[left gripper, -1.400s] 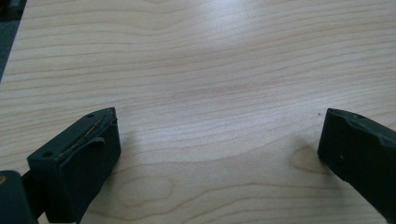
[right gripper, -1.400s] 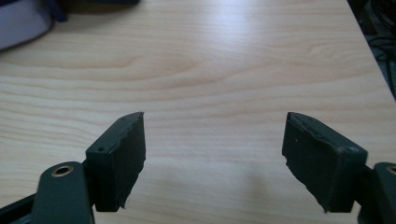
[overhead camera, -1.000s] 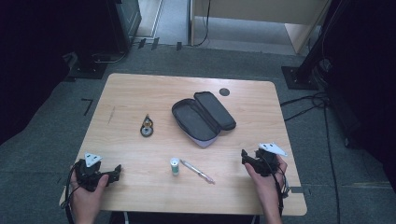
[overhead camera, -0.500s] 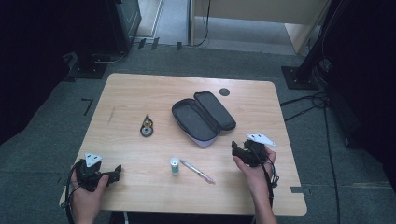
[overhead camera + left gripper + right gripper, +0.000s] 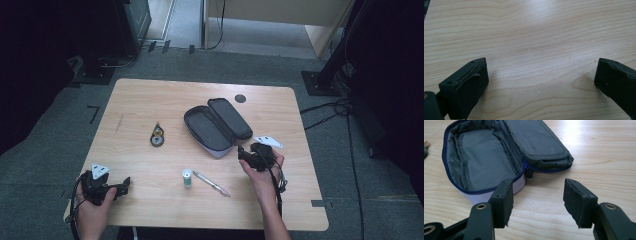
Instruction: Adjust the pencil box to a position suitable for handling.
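Dark carpeted floor surrounds the wooden table (image 5: 150, 100). High view: the open pencil case (image 5: 216, 126) lies at frame centre; the right gripper (image 5: 248, 156) sits just beside its lower right corner, and the pen (image 5: 211, 183) and small tube (image 5: 187, 177) could be knocked.

Left gripper view: the left gripper (image 5: 540, 75) rests released over bare wood.

Right gripper view: jaws have just been closing, nothing between; the left jaw crowds the case's rim and may shove it instead of gripping.

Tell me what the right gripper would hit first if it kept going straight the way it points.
Probably the open pencil case: the right gripper points at the near end, beside the zipper pull. Its jaws, which have just been closing, hold nothing, with bare table between them. Depth is hard to judge.
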`<state>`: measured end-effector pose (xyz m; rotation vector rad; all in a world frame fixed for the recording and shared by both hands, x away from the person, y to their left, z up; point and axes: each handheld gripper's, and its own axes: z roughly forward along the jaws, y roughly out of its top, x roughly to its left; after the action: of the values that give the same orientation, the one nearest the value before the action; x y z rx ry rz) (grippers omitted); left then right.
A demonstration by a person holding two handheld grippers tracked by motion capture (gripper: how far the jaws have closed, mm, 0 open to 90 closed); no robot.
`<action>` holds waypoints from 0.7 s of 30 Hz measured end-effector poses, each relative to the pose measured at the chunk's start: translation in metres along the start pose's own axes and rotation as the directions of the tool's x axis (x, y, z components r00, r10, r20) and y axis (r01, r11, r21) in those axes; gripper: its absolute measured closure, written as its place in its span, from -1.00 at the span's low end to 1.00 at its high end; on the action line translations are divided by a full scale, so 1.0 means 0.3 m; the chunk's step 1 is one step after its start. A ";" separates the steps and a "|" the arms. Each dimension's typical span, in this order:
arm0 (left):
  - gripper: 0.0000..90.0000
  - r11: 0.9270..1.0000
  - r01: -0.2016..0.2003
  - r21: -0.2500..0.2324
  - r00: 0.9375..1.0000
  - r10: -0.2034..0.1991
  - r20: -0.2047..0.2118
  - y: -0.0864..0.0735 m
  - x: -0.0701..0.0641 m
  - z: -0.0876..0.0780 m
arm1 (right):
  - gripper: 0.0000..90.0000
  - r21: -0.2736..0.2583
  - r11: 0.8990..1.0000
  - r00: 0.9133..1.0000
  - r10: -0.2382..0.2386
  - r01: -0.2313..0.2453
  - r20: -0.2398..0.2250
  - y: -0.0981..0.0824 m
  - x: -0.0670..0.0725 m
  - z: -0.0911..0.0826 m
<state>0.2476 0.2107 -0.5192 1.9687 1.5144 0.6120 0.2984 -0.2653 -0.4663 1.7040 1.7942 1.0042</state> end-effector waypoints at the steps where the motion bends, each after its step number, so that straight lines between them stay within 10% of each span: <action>1: -1.00 1.000 0.000 0.000 1.000 0.000 0.001 0.000 0.000 0.000 | -0.06 0.000 1.000 1.000 0.000 0.000 0.000 0.000 0.000 0.000; 21: -1.00 1.000 -0.004 0.000 1.000 0.004 0.005 0.000 -0.001 0.000 | 0.27 0.029 0.998 0.997 0.059 -0.058 -0.041 0.018 0.037 0.078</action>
<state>0.2475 0.2105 -0.5192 1.9727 1.5079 0.6079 0.3183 -0.2503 -0.4752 1.7747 1.8019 1.0511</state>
